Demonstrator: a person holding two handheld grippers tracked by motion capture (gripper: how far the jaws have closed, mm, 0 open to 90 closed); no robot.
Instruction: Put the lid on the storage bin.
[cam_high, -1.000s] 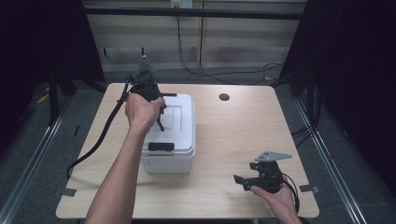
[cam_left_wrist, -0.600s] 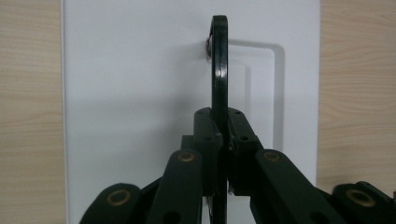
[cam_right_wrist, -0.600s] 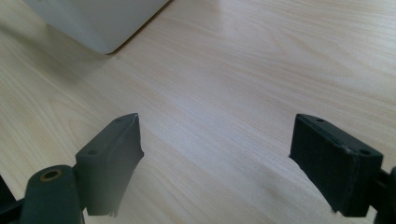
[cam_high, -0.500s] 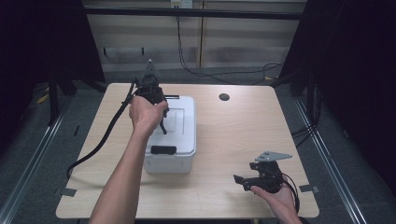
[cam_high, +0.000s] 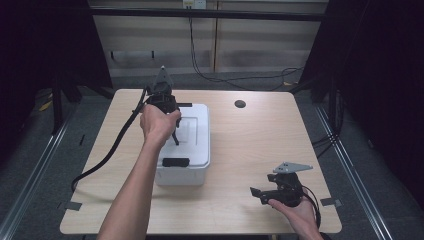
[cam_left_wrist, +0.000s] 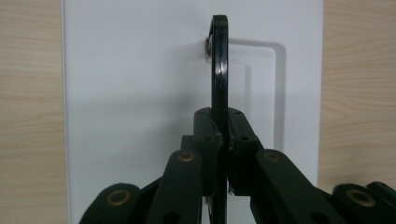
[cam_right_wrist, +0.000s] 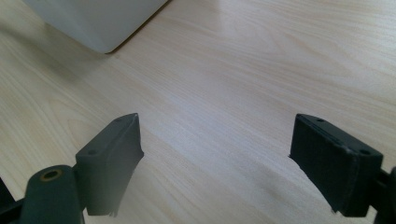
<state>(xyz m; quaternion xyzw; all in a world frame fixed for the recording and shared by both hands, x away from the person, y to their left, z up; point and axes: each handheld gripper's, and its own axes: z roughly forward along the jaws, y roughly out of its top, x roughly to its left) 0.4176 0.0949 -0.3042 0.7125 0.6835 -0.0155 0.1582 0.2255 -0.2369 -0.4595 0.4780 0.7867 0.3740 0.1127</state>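
The black handle's (cam_left_wrist: 219, 84) lower end is hidden between the tongs (cam_left_wrist: 223, 154).

We see the table (cam_high: 240, 150) evenly lit from above, its surroundings dark. The box (cam_left_wrist: 140, 93) lid shows soft glare and handle (cam_left_wrist: 219, 60) shadow. Near jaws blur; the high view is soft.

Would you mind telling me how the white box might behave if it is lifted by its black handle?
The handle looks thin and rigid, so it probably won't flex. It pivots, so the white box may swing. The left gripper is clamped off-centre, so tilting seems possible.
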